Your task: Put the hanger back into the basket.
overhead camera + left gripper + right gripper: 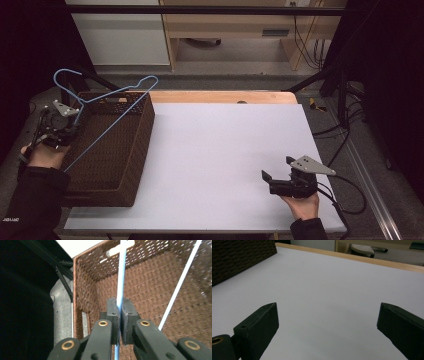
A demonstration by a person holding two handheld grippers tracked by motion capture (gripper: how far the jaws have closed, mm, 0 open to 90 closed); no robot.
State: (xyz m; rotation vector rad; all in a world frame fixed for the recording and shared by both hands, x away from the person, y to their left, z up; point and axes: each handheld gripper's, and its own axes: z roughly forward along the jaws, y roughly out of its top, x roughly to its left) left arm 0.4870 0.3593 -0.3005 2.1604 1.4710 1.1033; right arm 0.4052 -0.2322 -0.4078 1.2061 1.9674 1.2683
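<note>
The left claw, clenched on one thin bar of the blue wire hanger, holds it tilted above the brown wicker basket at the left end of the white table; the hook rises past the basket's far left corner and the long lower bar slants down toward the near left wall. The step in hand appears to be lowering the hanger into the basket. To do this well, the hanger should be tipped flatter so that both shoulders clear the rim, its long side kept along the basket's length, and the grip released only once the wire rests on the woven floor, since a hanger let go while steep could catch on the wall or spring out. The right claw rests released, jaws wide apart, low over the bare table well to the right of the basket, and could steady the basket's right wall if needed. Hard to judge: whether the lower end of the hanger already touches the basket's inside, for the near wall and the left forearm hide that corner, and the left gripper view cuts off the wire at both ends.
</note>
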